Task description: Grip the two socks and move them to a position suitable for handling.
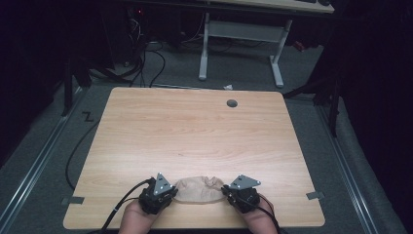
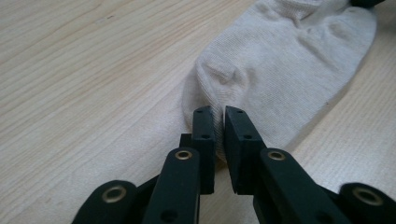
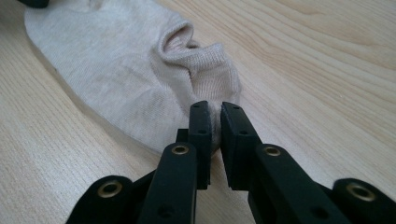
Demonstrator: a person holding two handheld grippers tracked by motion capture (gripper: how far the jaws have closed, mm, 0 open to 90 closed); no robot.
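Pinching opposite ends of the sock (image 1: 197,191), the left gripper (image 2: 219,122) and right gripper (image 3: 215,116) stand nearly closed on thin fabric folds. Such shallow bites could slip free if the hands pull apart unevenly.

Beige sock (image 1: 197,191) flat at table (image 1: 195,126) near edge, between left claw (image 1: 171,194) and right claw (image 1: 227,191).

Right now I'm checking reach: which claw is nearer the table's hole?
Right. The right claw, at the sock's right end, lies almost in line with the hole; the left claw, at the sock's left end, is farther off.
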